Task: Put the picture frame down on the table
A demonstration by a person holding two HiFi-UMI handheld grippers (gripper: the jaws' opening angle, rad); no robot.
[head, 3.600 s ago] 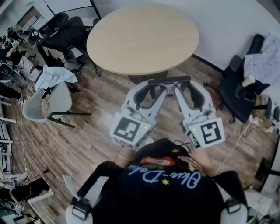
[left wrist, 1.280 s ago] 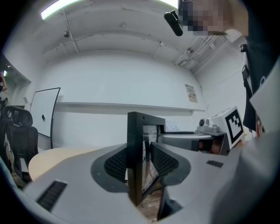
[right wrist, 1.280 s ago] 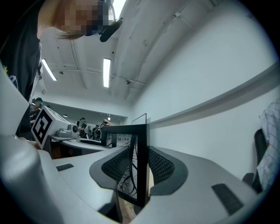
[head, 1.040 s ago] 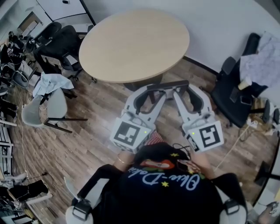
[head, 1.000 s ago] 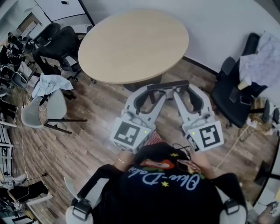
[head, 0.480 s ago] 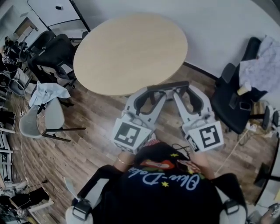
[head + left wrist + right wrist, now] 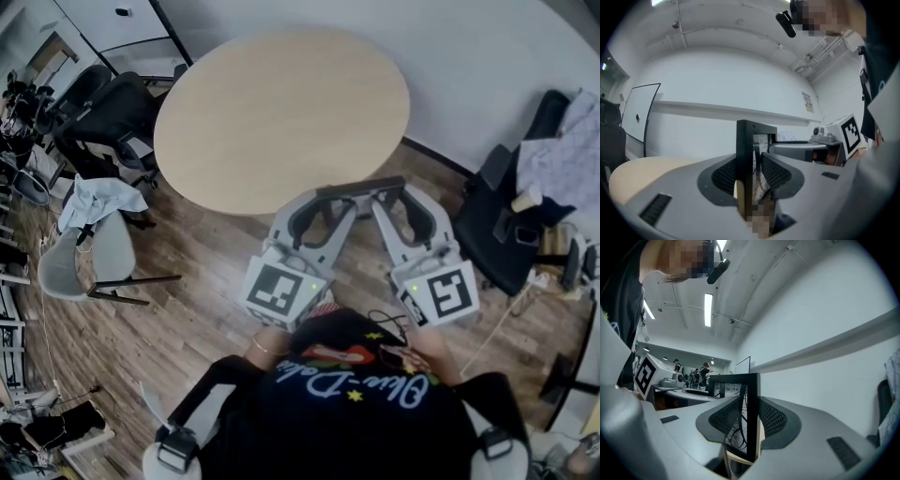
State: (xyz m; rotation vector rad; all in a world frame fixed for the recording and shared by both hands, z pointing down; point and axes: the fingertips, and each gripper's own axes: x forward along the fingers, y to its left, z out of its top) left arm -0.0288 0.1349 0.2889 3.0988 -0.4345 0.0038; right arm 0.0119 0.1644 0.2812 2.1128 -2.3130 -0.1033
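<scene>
Here the left hand-held gripper (image 7: 326, 199) and the right hand-held gripper (image 7: 391, 195) both point level, side by side, each clenched on one end of the picture frame (image 7: 361, 186). The black frame stands upright and spans the gap between the two sets of jaws. In each gripper view its edge sits pinched between the ribbed pads. The round wooden bench (image 7: 281, 112) lies just beyond the jaw tips, its near rim close to the frame. An office chair (image 7: 502, 220) stands off to the right gripper's side.
</scene>
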